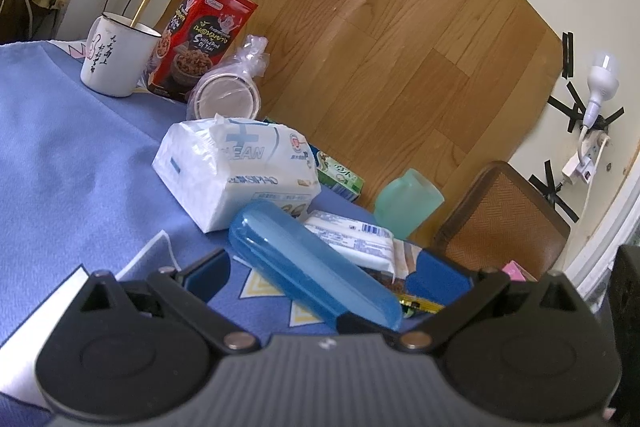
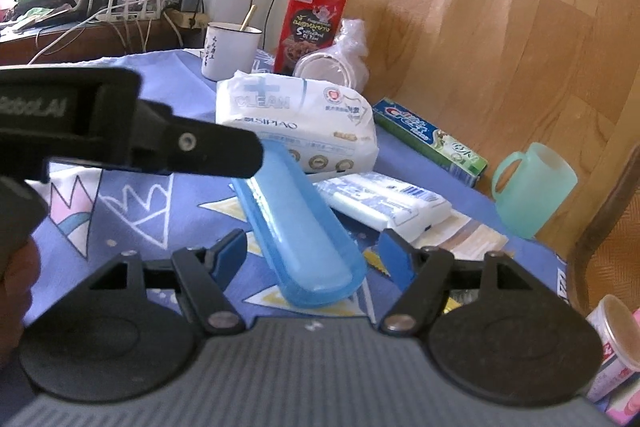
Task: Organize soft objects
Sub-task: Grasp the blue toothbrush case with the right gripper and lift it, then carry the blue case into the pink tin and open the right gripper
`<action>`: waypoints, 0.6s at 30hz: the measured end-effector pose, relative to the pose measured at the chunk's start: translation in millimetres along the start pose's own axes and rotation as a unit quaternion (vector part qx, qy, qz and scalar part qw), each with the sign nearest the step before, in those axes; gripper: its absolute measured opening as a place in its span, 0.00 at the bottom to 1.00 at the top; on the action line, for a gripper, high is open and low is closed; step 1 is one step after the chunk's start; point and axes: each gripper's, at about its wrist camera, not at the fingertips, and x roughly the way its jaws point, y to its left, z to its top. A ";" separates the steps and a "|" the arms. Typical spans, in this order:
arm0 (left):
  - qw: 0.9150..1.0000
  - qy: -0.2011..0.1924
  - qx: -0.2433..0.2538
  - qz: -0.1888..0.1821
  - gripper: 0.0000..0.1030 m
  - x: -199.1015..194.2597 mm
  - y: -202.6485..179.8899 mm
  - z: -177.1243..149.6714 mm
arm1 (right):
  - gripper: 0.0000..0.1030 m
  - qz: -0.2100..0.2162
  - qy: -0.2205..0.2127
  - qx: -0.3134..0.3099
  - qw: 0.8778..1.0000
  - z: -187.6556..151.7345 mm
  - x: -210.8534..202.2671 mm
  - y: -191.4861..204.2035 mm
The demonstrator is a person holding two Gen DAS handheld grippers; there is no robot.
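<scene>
On a table draped in a blue patterned cloth (image 1: 80, 155), the left wrist view showed the left gripper (image 1: 324, 279) with its jaws spread wide and empty, the near end of a blue plastic case (image 1: 312, 263) lying between them untouched. Just beyond sat the soft goods: a large wipes pack (image 1: 236, 171) and, leaning against the case's far side, a flat tissue packet (image 1: 352, 239). A white mug (image 1: 116, 59), a red snack box (image 1: 200, 35), a bagged stack of paper cups (image 1: 228, 95) and a green cup (image 1: 408, 203) stood behind.

Across the right wrist view, the right gripper (image 2: 312, 255) likewise held its jaws well apart around the case's (image 2: 296, 227) near end, pads clear of it. The left gripper (image 2: 160, 143) reached in from the left, near the wipes pack (image 2: 296, 123). The tissue packet (image 2: 384, 203) lay just right of the case, a toothpaste box (image 2: 432, 143) behind it.

Judged from this, the hard case blocked the packs; a good grasp would likely centre the jaws across a pack's short side and close gently, without crushing it or nudging the neighbouring cups
</scene>
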 end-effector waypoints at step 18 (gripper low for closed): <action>1.000 0.003 0.004 0.003 1.00 0.4 -1.7 -0.3 | 0.56 0.005 0.026 -0.025 0.999 -22.9 -22.9 4.5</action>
